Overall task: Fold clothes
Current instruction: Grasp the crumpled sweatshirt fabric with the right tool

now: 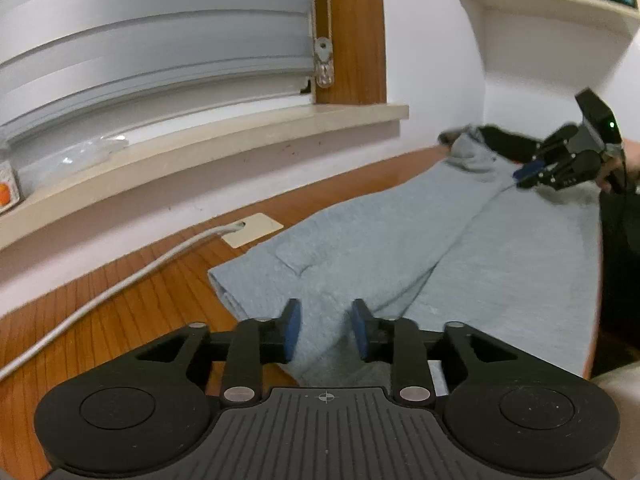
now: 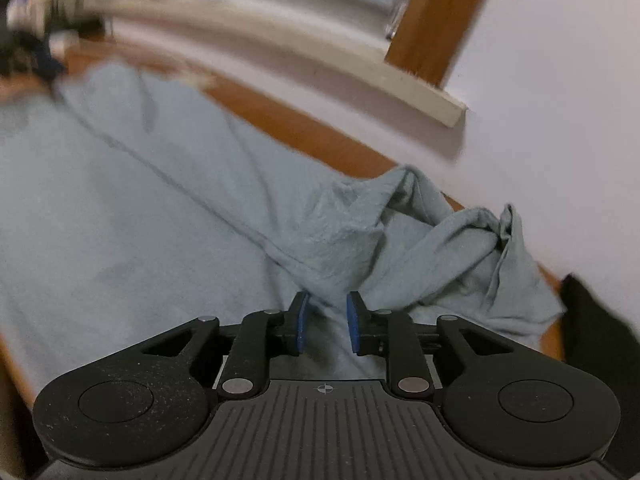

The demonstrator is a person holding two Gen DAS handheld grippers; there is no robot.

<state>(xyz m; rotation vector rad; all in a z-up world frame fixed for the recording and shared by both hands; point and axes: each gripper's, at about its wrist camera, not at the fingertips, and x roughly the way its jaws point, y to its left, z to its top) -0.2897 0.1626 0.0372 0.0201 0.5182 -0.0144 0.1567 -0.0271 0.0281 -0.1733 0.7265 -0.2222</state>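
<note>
A light blue garment (image 1: 400,248) lies spread along the wooden table (image 1: 120,320), with a seam running down its length. In the left wrist view my left gripper (image 1: 326,332) stands open just above one end of it, with cloth showing in the gap between the blue pads. The right gripper (image 1: 534,174) is at the garment's far end, held by a hand. In the right wrist view the right gripper (image 2: 324,324) is open over the garment (image 2: 140,208), right behind a raised fold. A bunched, crumpled part (image 2: 472,248) lies to its right. The left gripper (image 2: 24,56) is a dark blur at top left.
A white cable (image 1: 120,284) runs across the table to a cream outlet plate (image 1: 252,230). Behind the table are a windowsill (image 1: 200,152) with a closed shutter and a wall shelf (image 1: 552,0) with books. A dark item (image 2: 592,320) sits past the bunched cloth. The table's near edge (image 1: 596,280) borders the garment.
</note>
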